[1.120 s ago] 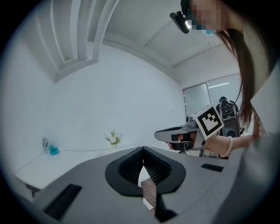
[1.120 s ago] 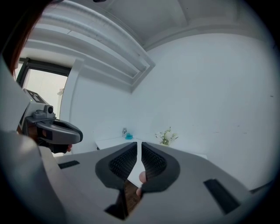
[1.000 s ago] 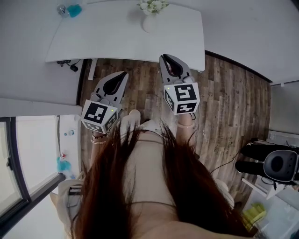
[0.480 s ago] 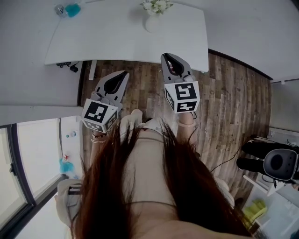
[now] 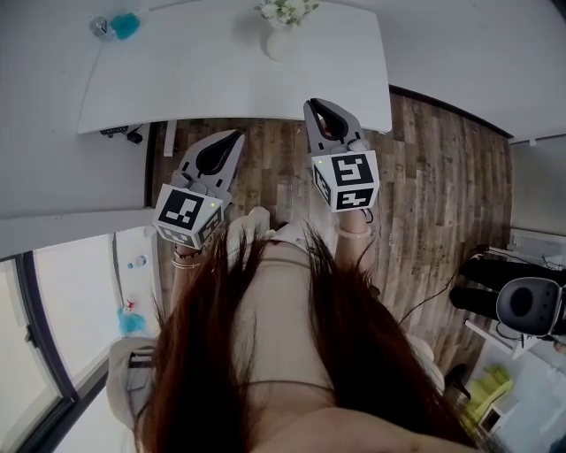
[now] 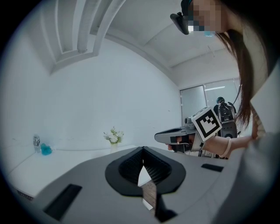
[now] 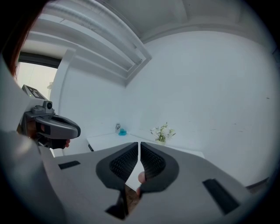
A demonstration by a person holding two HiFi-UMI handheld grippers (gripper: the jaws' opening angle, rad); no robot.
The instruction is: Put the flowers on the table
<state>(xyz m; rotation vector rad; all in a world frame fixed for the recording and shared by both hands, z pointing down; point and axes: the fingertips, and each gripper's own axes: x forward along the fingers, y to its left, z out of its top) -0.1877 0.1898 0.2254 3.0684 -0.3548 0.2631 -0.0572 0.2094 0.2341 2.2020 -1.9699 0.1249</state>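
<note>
- Here, the flowers [image 5: 285, 11] stand in a white vase [image 5: 279, 42] at the far edge of the white surface [image 5: 221, 84].
- The left tool [image 5: 232, 137] has its jaws pressed together with nothing between them. It hangs over the wood floor [image 5: 442, 177], just short of the surface.
- The right tool [image 5: 311, 106] is likewise pressed together and empty. In the head view its tip overlaps the surface's near edge.
- A teal thing [image 5: 126, 25] sits at the far left corner.

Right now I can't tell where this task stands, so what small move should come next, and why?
Probably carry the right gripper forward toward the flowers. They stand in a white vase at the far edge of the table, and both it and the left gripper are shut, empty and well short of the vase.
</note>
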